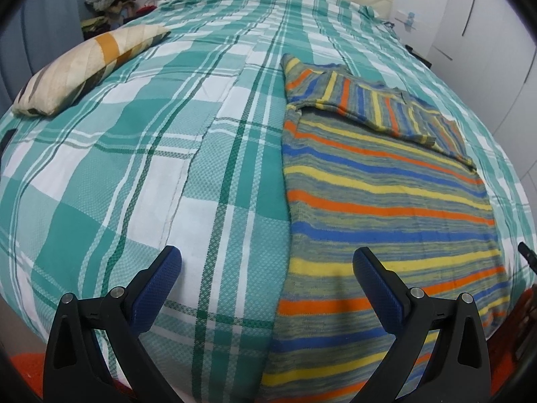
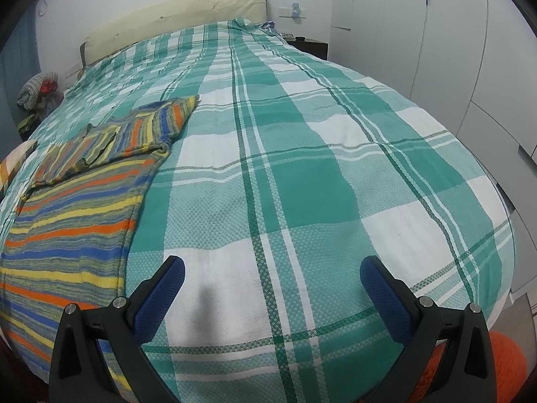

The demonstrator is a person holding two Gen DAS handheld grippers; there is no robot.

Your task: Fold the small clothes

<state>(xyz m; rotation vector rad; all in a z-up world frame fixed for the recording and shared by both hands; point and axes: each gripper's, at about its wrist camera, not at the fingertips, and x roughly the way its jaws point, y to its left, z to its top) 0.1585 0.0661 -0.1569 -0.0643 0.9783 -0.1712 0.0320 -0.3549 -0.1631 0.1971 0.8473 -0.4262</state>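
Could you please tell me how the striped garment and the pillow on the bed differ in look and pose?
The striped garment lies flat with sleeves folded across it; the pillow is plump and raised. The garment has narrow orange, yellow and blue stripes; the pillow is cream with broad bands. Both rest on the green checked bedspread, apart, untouched by either gripper.

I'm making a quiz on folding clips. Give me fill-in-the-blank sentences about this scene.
1. The sweater lies on a bed cover checked in white and ____.
2. Both the left gripper and the right gripper are ____.
3. The sweater's sleeves are folded ____ its body.
4. The pillow lies ____ from the sweater.

Missing: green; open; over; apart
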